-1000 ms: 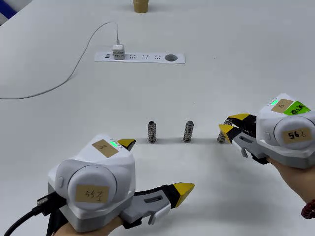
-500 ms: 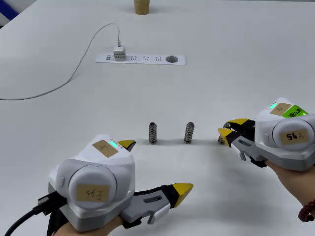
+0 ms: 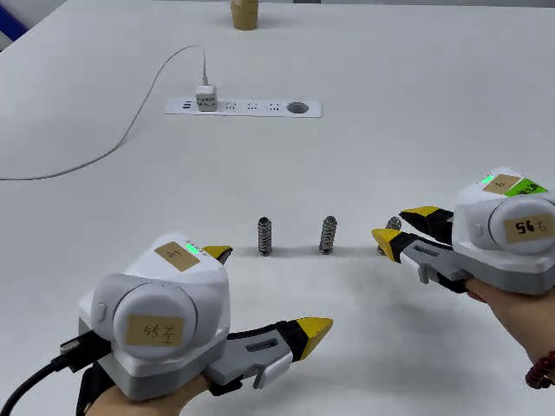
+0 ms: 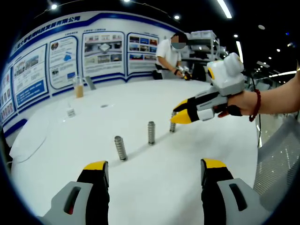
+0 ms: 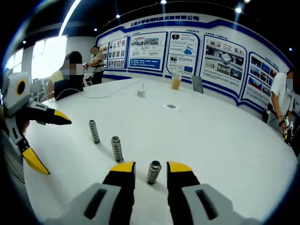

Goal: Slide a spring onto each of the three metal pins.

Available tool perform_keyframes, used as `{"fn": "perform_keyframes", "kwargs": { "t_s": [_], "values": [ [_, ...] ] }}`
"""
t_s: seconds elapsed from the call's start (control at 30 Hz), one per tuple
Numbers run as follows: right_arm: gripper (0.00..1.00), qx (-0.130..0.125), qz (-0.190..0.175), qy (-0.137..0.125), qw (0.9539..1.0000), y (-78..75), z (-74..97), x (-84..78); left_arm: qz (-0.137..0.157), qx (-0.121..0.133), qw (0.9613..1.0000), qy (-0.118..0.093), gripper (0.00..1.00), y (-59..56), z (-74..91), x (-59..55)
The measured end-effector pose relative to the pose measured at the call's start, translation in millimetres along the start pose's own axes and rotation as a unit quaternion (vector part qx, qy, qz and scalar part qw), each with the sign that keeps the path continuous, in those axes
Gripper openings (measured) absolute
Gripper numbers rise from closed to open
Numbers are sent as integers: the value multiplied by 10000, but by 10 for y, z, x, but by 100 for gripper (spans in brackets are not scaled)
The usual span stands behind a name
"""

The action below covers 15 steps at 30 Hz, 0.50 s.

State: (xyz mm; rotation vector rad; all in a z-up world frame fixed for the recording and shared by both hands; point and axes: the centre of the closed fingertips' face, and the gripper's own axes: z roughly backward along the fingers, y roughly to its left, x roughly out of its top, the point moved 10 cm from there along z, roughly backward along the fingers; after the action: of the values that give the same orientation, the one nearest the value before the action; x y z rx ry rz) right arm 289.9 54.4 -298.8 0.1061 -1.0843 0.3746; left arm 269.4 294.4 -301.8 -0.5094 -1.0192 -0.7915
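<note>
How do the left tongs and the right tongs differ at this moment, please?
The left tongs gape wide with nothing between them; the right tongs stand narrowly apart, flanking the end spring. The left tongs sit well away from that spring; the right tongs reach it. Both have yellow tips.

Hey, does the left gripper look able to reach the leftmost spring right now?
Probably yes. The left gripper is open with bare table between it and the leftmost spring, and the right gripper sits at the far spring, out of the way.
</note>
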Motion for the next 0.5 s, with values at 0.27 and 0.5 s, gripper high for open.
{"fn": "perform_keyframes", "kwargs": {
  "t_s": [0.27, 0.5],
  "values": [
    [40, 165, -358, 22, 9992, 16, 147, 52, 63, 105, 9999, 80, 81, 92, 43, 44],
    [48, 274, -526, -7, 9982, 63, 316, 100, 145, 211, 9997, 57, 80, 158, 125, 89]
  ]
}}
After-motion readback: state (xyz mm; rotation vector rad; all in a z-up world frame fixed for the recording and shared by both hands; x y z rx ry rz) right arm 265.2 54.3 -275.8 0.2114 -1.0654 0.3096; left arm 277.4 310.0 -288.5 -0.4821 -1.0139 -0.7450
